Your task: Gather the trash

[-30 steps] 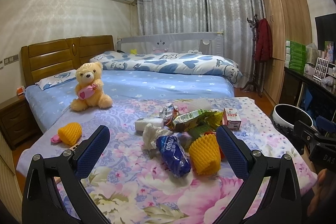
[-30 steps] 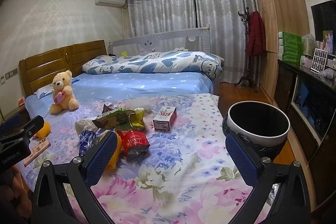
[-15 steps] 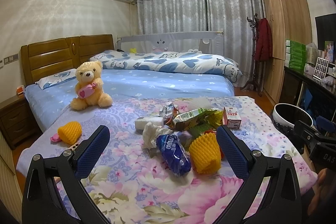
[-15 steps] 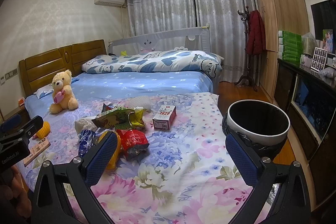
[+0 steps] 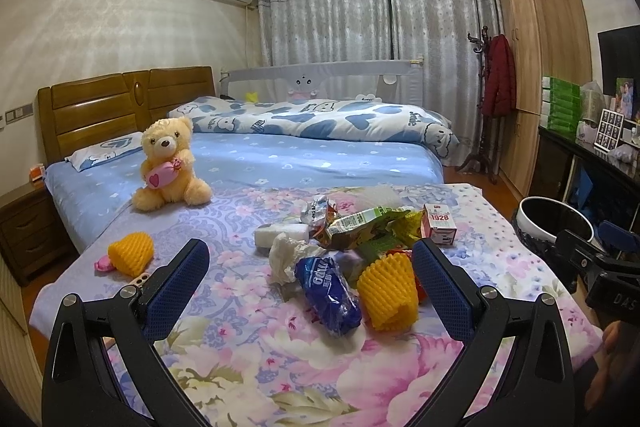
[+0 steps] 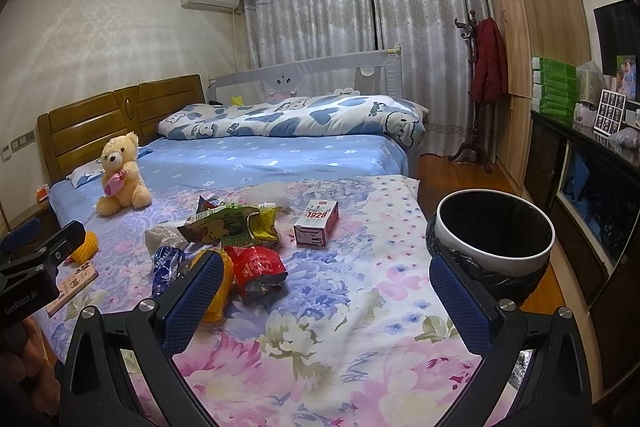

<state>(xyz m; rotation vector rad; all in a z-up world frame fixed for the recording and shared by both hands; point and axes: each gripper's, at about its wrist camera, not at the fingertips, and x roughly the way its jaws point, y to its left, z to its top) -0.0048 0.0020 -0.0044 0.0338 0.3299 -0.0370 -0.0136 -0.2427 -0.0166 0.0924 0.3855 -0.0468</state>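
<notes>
Trash (image 5: 360, 251) lies heaped mid-way across the floral bedspread (image 6: 360, 347): a blue wrapper (image 5: 328, 291), yellow foam netting (image 5: 388, 291), a red packet (image 6: 258, 267), a crumpled tissue (image 5: 286, 255) and a small carton (image 6: 316, 223) printed "1928". Compared with a second ago almost nothing has shifted; the pile is untouched, so collecting has not begun. Both sets of tongs hover over the near bed edge, left tongs (image 5: 312, 291) and right tongs (image 6: 328, 291) spread wide and empty. A black-lined bin (image 6: 494, 227) waits just beside the bed's right side. A teddy bear (image 5: 170, 163) sits well apart. The wrapper's lettering is unreadable.
</notes>
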